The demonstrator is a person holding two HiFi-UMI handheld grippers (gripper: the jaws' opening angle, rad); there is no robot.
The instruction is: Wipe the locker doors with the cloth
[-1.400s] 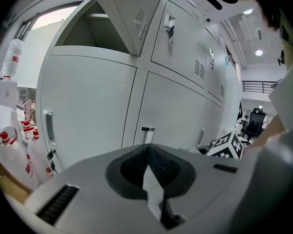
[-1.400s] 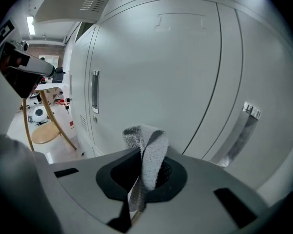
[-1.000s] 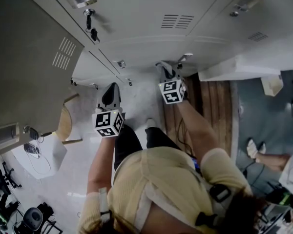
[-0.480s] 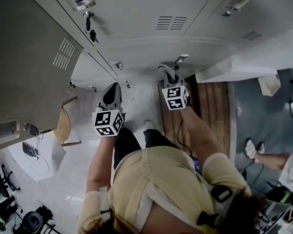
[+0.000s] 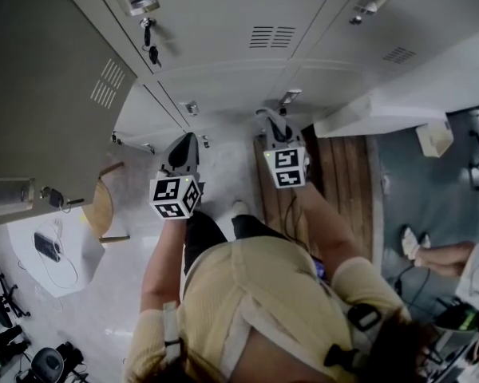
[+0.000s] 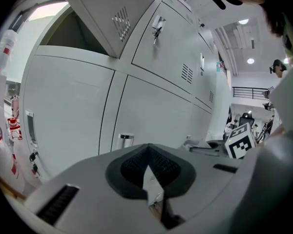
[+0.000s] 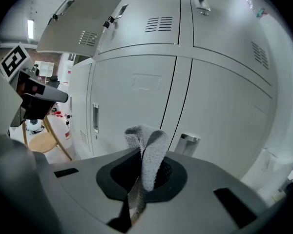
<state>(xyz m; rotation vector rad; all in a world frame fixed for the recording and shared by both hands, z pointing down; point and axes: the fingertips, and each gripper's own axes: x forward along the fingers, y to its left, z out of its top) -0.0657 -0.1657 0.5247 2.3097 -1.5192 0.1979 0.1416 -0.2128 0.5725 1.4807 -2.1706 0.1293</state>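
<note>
**Two grippers held up to the lockers, cloth in the right one**

Most of the head view was taken up by a bank of pale grey lockers [image 5: 223, 22], running from the top edge down to mid-frame. One open locker door [image 5: 40, 94] swung out across the upper left of that view, its vent slots showing. Below the lockers lay a pale glossy floor [image 5: 136, 294] at lower left and a strip of wooden boards [image 5: 347, 182] right of centre. The person [image 5: 255, 302], in a yellowish top, filled the lower middle, both arms stretched toward the lower row of doors. A wooden stool [image 5: 104, 206] stood at the left edge of mid-frame, under the open door.

The left gripper [image 5: 184, 146] hung left of centre, near the lower doors but not touching them. In the left gripper view its jaws [image 6: 147, 152] met at the tips with nothing between them. The right gripper [image 5: 270, 122] sat slightly higher, at the centre of the head view, close beside a door handle.

In the right gripper view the jaws [image 7: 141, 179] were clamped on the cloth [image 7: 149, 150], a grey-white mesh fold that stood up from the pads at lower centre. It was short of the door surface behind. A small metal handle [image 7: 188, 140] showed just right of the cloth. Keys [image 5: 149, 42] dangled from a lock at the upper left of the head view.
</note>
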